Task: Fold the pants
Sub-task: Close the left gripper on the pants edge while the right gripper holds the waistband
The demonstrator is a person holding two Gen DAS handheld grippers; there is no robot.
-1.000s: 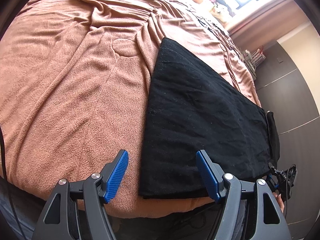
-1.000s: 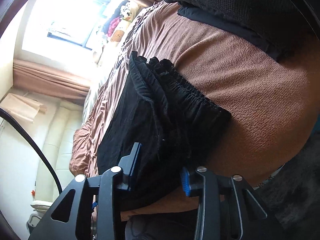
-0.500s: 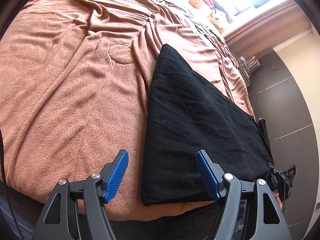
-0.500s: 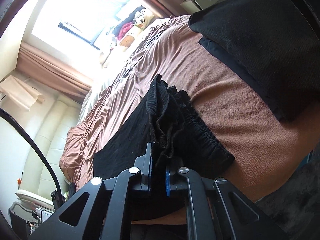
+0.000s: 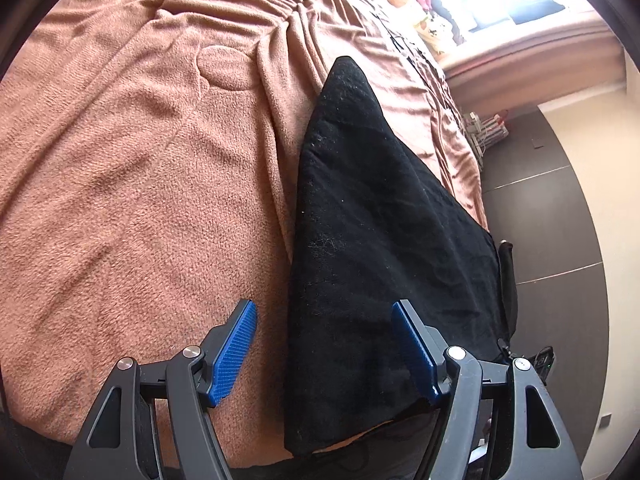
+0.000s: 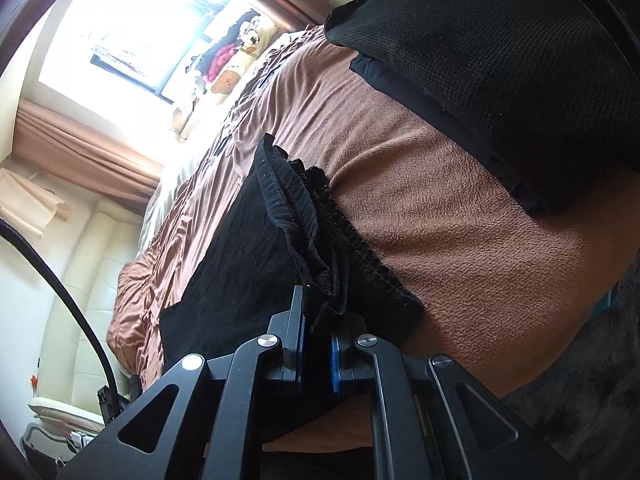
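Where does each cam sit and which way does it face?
Left wrist: on the left gripper, looking down over its open fingers at the hem end of the pants on the blanket.
Right wrist: on the right gripper, shut on the bunched waistband, facing along the bed toward the window.
Shared: pants, blanket, stuffed toys by the window.

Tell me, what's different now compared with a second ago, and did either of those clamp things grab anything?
The right gripper closed on the gathered waistband end of the black pants, bunching and lifting it a little off the brown blanket. The left gripper moved closer over the pants' other end, with its fingers apart and nothing between them. The rest of the pants stayed flat on the bed.
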